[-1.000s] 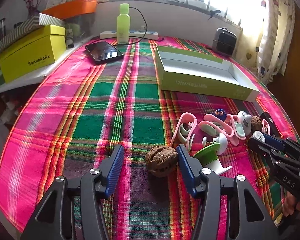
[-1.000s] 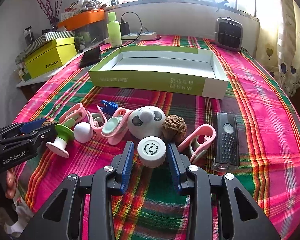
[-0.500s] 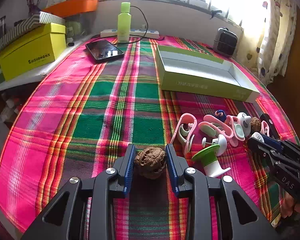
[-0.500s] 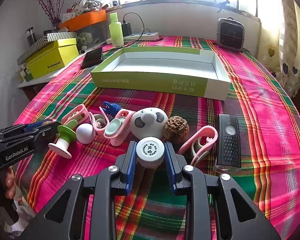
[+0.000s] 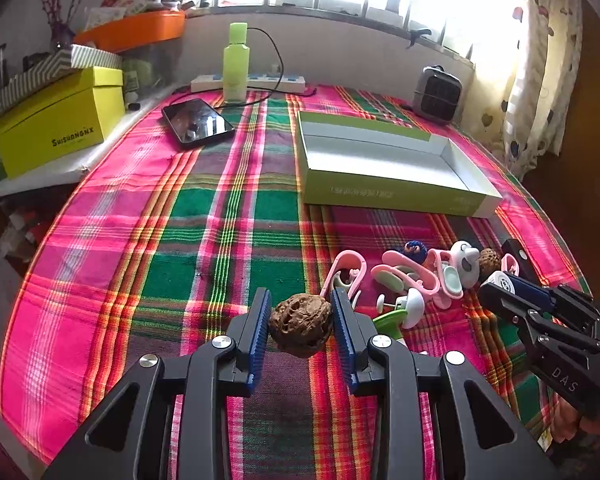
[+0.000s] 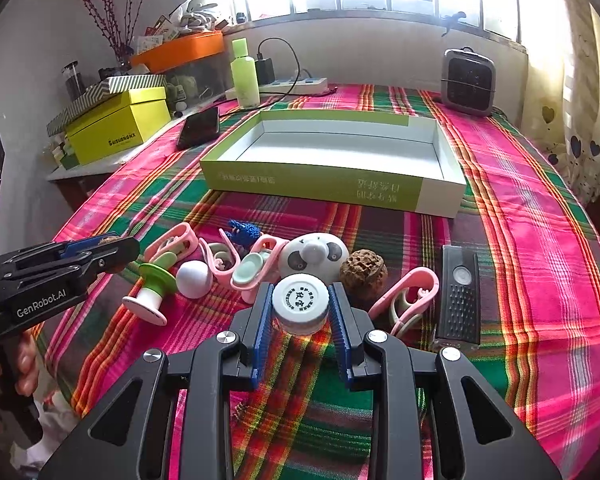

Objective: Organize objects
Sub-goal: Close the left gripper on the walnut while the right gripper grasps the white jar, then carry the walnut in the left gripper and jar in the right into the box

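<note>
At twelve o'clock beyond both tools, a shallow green box [image 6: 332, 184] stands on the plaid desk [image 5: 140, 240]. Left tool [image 5: 301, 312] clamps a wrinkled walnut [image 5: 301, 325]; right tool [image 6: 300, 308] clamps a round white-capped jar [image 6: 300, 304], toys crowding behind.

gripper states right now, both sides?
Left gripper: closed on the walnut.
Right gripper: closed on the white-capped jar.
</note>
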A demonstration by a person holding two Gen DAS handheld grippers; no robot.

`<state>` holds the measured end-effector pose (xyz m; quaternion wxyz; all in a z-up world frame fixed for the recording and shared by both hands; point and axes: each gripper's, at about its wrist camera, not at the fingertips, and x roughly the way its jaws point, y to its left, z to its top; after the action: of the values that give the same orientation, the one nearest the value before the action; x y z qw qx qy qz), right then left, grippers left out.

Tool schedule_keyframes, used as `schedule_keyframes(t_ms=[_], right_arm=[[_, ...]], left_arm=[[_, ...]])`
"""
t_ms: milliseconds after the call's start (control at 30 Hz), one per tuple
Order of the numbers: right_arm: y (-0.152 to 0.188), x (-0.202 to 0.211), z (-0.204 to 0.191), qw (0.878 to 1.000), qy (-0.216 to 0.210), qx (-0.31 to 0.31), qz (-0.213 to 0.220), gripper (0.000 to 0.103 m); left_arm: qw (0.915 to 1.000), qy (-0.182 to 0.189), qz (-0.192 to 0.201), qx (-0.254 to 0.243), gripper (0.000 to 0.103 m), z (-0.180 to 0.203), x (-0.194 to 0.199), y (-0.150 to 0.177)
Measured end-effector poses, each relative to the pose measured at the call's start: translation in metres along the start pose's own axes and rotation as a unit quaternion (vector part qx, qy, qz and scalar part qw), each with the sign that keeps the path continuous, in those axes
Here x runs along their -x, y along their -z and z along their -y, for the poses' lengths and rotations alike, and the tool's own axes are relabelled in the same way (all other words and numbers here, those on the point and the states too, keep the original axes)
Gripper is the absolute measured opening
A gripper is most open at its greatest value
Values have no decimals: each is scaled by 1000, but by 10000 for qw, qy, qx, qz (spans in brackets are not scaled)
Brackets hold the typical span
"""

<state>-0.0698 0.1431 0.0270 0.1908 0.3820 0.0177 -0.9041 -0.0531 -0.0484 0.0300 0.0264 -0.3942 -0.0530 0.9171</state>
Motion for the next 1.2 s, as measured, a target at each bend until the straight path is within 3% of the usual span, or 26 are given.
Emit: schedule_keyframes(t_ms=[600, 900, 1200], right_arm=[[-60, -5, 16, 9998, 22, -118, 179, 29], [-106, -40, 29, 9997, 178, -113, 97, 29], [-138, -95, 47, 9987, 338, -290, -246, 29]], left_arm=[[9989, 374, 66, -269, 29, 27, -21, -70], [9987, 452, -107, -198, 29, 29, -63, -113], [9979, 414, -306, -383, 29, 39, -109, -147]])
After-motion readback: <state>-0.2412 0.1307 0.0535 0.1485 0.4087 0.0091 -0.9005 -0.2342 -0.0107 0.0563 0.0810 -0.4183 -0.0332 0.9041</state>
